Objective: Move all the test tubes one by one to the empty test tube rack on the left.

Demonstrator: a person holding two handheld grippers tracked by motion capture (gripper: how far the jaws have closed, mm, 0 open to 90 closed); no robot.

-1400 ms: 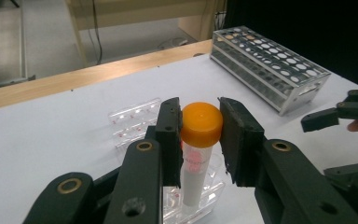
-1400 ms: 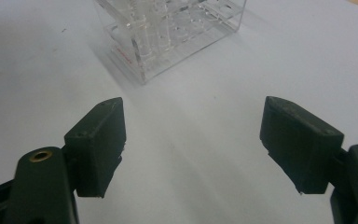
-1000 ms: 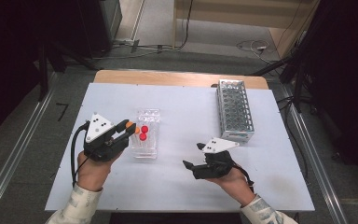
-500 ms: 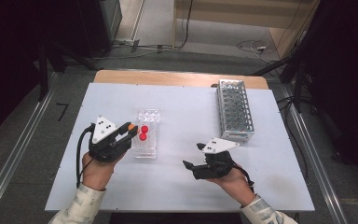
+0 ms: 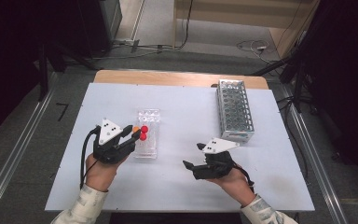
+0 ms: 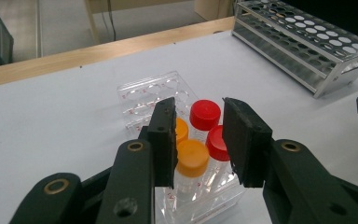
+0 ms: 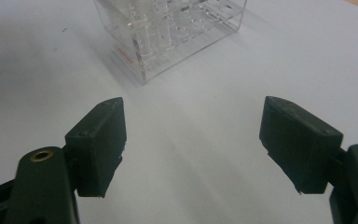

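The worktop (image 5: 182,186) is a pale, matt sheet laid over a wooden board, whose bare edge (image 5: 177,77) shows as a strip at the far side. Around it lie grey floor, metal rails at both sides, dark curtains, and loose cables beyond the far edge.

The left tongs (image 5: 137,134) hang low over the near end of a clear plastic rack (image 5: 148,116), their pads (image 6: 164,140) set narrowly apart and having just been opening. An orange-capped tube (image 6: 192,157) stands in the rack between and just beyond the pads, which do not press on it. A second orange cap and two red-capped tubes (image 6: 204,114) stand right behind it, farther from the tongs.

The right tongs (image 5: 192,155) rest near the worktop's front, spread wide with bare surface between them, pointing toward the clear rack, which stands well apart ahead. A metal tube rack (image 5: 234,109) stands beyond the right tongs, toward the far edge.
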